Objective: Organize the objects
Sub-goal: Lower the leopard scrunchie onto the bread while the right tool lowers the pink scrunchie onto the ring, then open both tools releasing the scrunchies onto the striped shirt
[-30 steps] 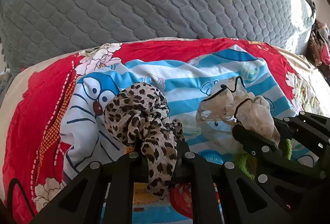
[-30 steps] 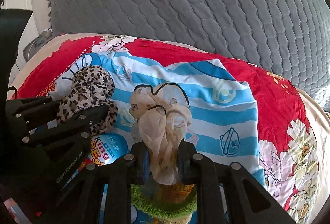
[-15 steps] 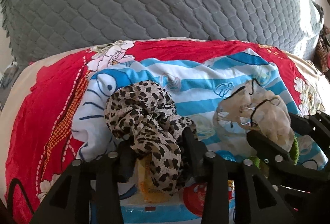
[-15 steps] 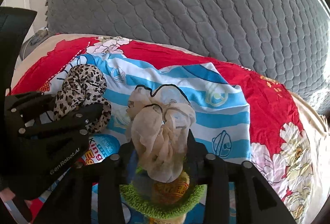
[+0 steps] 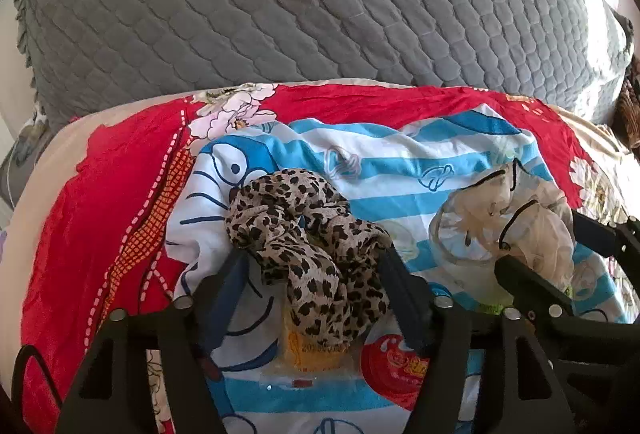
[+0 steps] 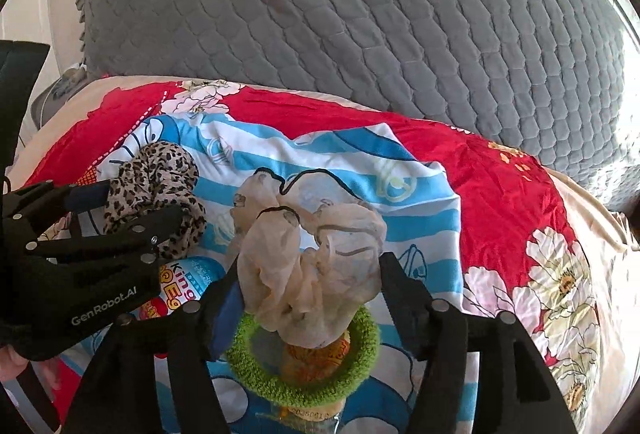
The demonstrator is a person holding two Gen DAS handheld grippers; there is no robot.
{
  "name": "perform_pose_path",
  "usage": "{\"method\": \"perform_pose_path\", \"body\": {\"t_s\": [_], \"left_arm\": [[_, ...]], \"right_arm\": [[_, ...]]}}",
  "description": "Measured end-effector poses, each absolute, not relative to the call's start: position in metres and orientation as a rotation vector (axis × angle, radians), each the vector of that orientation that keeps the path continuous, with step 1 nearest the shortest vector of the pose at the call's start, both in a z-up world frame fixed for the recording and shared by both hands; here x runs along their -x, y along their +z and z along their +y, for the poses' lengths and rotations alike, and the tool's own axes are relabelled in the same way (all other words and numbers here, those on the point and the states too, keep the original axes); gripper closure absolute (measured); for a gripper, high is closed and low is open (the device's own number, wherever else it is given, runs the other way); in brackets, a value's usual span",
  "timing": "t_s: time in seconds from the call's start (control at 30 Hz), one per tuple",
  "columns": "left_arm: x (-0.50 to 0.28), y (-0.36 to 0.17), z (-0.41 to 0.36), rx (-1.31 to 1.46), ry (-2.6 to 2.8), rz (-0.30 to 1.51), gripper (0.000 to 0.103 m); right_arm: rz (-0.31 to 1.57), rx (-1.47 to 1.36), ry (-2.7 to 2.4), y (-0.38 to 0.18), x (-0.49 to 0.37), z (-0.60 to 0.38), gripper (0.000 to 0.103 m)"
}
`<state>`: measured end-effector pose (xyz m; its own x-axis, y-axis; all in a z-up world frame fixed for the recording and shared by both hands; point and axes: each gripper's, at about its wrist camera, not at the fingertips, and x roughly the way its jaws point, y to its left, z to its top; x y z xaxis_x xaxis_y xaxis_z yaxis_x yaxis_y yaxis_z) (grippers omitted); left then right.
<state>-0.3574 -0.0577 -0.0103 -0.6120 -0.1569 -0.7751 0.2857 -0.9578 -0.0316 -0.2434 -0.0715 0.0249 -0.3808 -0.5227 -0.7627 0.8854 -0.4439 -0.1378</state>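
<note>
Both my tongs have opened up since a second ago. Back then my left tongs [image 5: 312, 266] were pinching the leopard-print scrunchie [image 5: 308, 242] and my right tongs [image 6: 310, 282] were clamped on the beige sheer scrunchie [image 6: 308, 266]; now both pairs are spread wide and each scrunchie just sits loose between the fingers, resting on the striped cartoon cloth [image 5: 400, 170]. The beige one lies on top of a green fuzzy ring [image 6: 304, 374] with a yellow packet [image 6: 316, 354] under it. The leopard one covers another yellow packet [image 5: 316, 348], beside a red round toy [image 5: 396, 366]. It's all on a bed: red floral blanket [image 6: 500, 202], grey quilted cover [image 5: 320, 2] behind.
</note>
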Motion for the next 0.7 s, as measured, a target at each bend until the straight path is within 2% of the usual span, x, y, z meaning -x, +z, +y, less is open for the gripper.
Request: {"method": "perform_pose_path", "body": {"t_s": [0.37, 0.7], "left_arm": [[0.35, 0.003, -0.059, -1.211, -2.613, 0.216, 0.029], [0.339, 0.015, -0.06, -1.178, -2.614, 0.228, 0.028]], "right_arm": [[0.65, -0.815, -1.978, 0.039, 0.247, -0.064, 0.025], [0.623, -0.807, -1.974, 0.05, 0.239, -0.053, 0.024]]}}
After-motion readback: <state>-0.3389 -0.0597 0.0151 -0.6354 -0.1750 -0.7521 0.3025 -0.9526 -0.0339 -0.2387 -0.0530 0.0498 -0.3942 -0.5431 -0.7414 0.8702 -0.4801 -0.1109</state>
